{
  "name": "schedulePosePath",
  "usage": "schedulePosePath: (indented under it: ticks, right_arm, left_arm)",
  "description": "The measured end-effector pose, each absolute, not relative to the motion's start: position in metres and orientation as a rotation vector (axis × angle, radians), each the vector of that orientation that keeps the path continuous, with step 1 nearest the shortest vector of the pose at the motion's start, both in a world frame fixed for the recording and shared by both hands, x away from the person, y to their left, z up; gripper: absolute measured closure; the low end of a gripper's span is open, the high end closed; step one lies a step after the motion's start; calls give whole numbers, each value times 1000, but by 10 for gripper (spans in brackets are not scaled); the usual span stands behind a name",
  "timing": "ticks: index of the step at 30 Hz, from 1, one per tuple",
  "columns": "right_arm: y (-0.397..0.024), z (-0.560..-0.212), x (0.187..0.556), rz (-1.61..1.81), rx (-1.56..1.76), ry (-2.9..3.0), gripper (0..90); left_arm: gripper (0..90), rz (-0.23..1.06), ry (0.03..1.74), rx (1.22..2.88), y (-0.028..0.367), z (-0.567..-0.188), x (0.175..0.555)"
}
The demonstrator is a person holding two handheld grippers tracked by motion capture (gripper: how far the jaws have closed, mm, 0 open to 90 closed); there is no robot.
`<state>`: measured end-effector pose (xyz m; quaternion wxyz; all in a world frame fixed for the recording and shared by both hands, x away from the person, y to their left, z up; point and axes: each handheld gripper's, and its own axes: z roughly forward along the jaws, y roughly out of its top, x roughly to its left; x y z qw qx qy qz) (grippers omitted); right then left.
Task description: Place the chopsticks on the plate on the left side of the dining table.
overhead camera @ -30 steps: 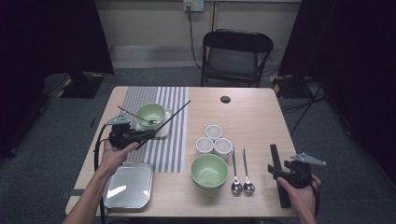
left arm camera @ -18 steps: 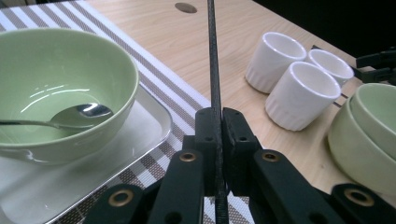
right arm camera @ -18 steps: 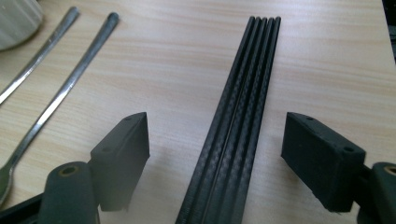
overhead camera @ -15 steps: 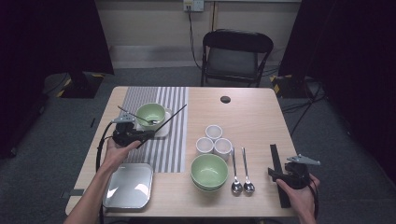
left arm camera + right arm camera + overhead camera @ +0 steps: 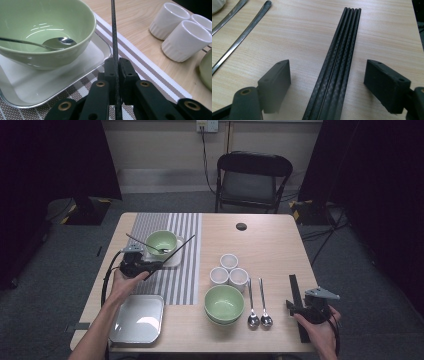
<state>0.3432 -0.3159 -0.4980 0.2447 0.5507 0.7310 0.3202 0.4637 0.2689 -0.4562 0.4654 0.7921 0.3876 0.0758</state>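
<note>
My left gripper (image 5: pixel 152 265) (image 5: pixel 115 68) is shut on a thin black chopstick (image 5: pixel 177 249) (image 5: pixel 113 35) that slants up and to the right past the green bowl (image 5: pixel 161 241) (image 5: pixel 50 22). That bowl holds a spoon (image 5: pixel 142 243) (image 5: pixel 58 42) and sits in a small white tray (image 5: pixel 82 62) on the striped placemat (image 5: pixel 180 275). At the table's right front, my right gripper (image 5: pixel 298 306) (image 5: pixel 332 78) is open. A bundle of black chopsticks (image 5: pixel 295 292) (image 5: pixel 339 50) lies flat between its jaws, clear of both pads.
Three white cups (image 5: pixel 229 270) (image 5: pixel 185 40) stand mid-table. Another green bowl (image 5: pixel 224 302) sits near the front edge, with two spoons (image 5: pixel 257 305) to its right. An empty metal tray (image 5: pixel 137 317) lies front left. A chair (image 5: pixel 252 180) stands beyond the table.
My left gripper has sunk a little toward the placemat with the chopstick, whose far tip is now lower. The right gripper has stayed over the bundle.
</note>
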Motion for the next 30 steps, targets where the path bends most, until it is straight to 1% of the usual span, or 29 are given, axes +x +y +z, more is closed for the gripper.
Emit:
schedulePosePath:
  ticks: [5,9,13,18,22,30]
  right_arm:
    - [-316,-498,343,877,1499,1993,203]
    - [-316,-499,343,878,1498,1993,201]
    - [-316,-499,344,879,1498,1995,200]
    - [-316,-499,344,879,1498,1994,200]
    - [-316,-499,344,879,1500,1993,200]
    - [-316,-499,344,878,1501,1992,200]
  left_arm:
    - [859,196,986,1967,272,-465,468]
    - [859,178,998,1981,270,-470,471]
    - [859,185,1010,1987,272,-472,472]
    - [858,155,1026,2004,273,-475,473]
    - [858,182,1035,2023,273,-476,474]
    - [858,166,1060,2028,273,-478,476]
